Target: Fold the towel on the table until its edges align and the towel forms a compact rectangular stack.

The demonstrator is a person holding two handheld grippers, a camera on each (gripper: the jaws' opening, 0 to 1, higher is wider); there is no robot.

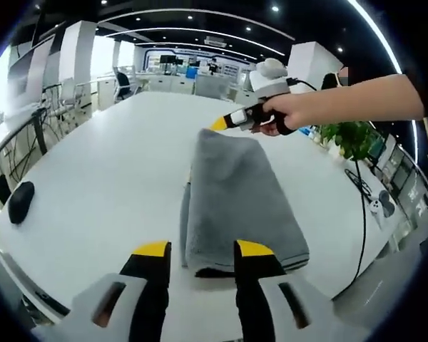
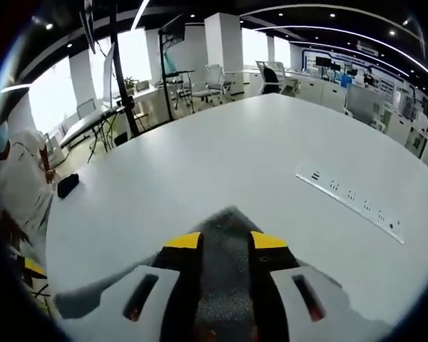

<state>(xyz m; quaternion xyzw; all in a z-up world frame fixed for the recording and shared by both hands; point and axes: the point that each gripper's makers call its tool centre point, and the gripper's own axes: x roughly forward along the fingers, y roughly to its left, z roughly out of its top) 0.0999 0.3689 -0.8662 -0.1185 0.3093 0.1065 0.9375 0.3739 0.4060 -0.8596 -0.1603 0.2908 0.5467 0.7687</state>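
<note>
A grey towel (image 1: pixel 235 199) lies folded into a long strip on the white table (image 1: pixel 107 178). My left gripper (image 1: pixel 202 251) is open at the strip's near end, with the near left corner showing between the jaws. A person's hand holds my right gripper (image 1: pixel 228 121) at the towel's far end, pointing across that edge. In the right gripper view, grey towel cloth (image 2: pixel 226 235) fills the gap between the jaws of my right gripper (image 2: pixel 226 242) and pokes out just past the tips. Those jaws stand closer together than the left ones.
A black mouse (image 1: pixel 20 201) (image 2: pixel 68 185) lies near the table's edge. A socket strip (image 2: pixel 349 196) is set into the tabletop. A potted plant (image 1: pixel 353 135) and a black cable (image 1: pixel 362 214) sit beside the towel's right side. A person in white (image 2: pixel 14 178) stands at the table's edge.
</note>
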